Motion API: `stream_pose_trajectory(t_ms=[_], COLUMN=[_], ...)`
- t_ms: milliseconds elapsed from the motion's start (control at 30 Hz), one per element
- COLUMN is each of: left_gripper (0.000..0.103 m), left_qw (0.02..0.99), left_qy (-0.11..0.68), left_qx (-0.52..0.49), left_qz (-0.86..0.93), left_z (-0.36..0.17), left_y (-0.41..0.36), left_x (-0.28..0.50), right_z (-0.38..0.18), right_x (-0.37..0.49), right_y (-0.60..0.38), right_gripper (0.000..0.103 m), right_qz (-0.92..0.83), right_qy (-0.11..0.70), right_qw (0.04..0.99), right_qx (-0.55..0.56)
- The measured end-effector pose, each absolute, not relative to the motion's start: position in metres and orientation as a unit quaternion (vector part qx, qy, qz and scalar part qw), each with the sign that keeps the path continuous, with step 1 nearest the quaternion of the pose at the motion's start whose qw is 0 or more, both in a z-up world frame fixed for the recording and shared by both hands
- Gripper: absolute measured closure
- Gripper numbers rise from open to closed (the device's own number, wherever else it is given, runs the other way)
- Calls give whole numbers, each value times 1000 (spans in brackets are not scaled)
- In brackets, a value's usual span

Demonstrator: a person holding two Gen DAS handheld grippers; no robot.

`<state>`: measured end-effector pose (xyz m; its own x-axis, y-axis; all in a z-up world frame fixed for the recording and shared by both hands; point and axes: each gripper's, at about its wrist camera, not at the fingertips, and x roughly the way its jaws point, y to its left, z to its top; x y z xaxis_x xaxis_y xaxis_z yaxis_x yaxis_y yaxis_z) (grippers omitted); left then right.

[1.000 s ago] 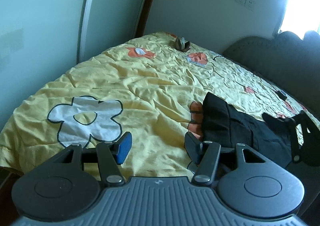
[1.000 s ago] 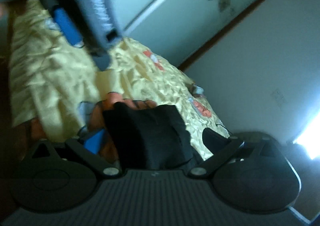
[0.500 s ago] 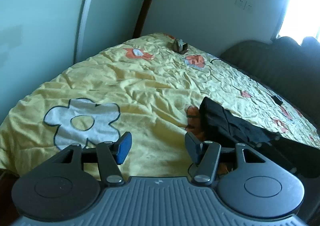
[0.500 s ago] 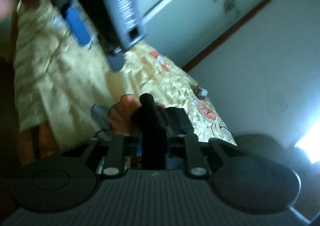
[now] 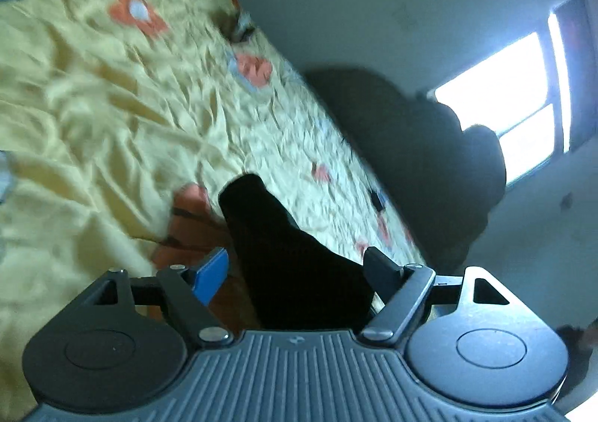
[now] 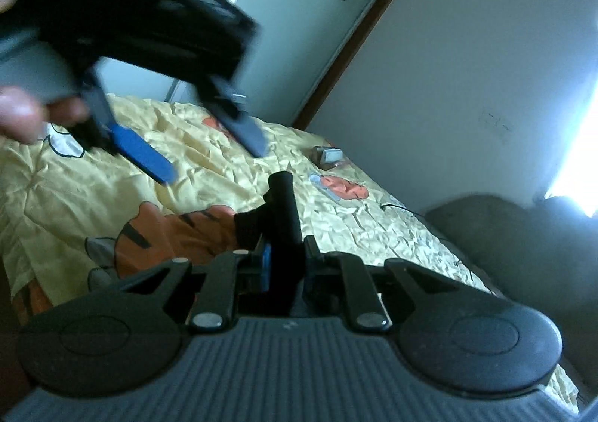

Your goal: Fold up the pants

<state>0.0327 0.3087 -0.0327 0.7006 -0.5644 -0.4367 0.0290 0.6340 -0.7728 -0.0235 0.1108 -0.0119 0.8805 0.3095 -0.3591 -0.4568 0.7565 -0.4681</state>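
Note:
The black pants [image 5: 287, 257] lie on the yellow flowered bedspread [image 5: 93, 115]. In the left wrist view my left gripper [image 5: 295, 268] is open, its fingers on either side of the cloth without closing on it. In the right wrist view my right gripper [image 6: 286, 257] is shut on a bunched fold of the black pants [image 6: 284, 212], which sticks up between the pads. The left gripper [image 6: 209, 149] also shows there, open, hovering above the bed at upper left.
A dark headboard [image 5: 429, 160] runs along the bed's right side under a bright window [image 5: 504, 115]. A small grey object [image 6: 329, 156] sits on the far bed edge. A sliding wardrobe door [image 6: 299, 29] stands behind.
My right gripper has closed on the pants' edge and holds it. My left gripper has swung right and over the pants, still open.

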Motion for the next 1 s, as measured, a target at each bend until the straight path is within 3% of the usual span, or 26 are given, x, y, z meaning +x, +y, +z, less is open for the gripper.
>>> stream_pose_trajectory(t_ms=[200,567,600,633,733,833,1000], left_gripper=[16,17,25,40,65,76,81], left_qw=[807,797,805,811,823,834,845], left_qy=[370,414,411,410,417,418,400], left_qx=[-421,-406,-396,-385,-354,-336,-335], left_qz=[-185,-168,-164,-161,-152,-134,-119], left_z=[-52,-74,-71,-68,-62,-58,-43], left_y=[302,276,275,272,265,264,254], left_x=[68,119,117,117,118,111,102], right_z=[-13,-27,-27,-28,-29,-27,-25], right_x=[-26,-45,-46,-48,-54,-54,-63], right_y=[106,111,112,112,114,110,101], right_gripper=[88,88,88,88,88,88,91], right_qz=[197,207,207,208,203,200,185], right_qy=[135,124,125,125,118,118,112], right_qw=[930,916,916,916,918,921,929], right_qx=[-279,-320,-321,-319,-320,-314,-302])
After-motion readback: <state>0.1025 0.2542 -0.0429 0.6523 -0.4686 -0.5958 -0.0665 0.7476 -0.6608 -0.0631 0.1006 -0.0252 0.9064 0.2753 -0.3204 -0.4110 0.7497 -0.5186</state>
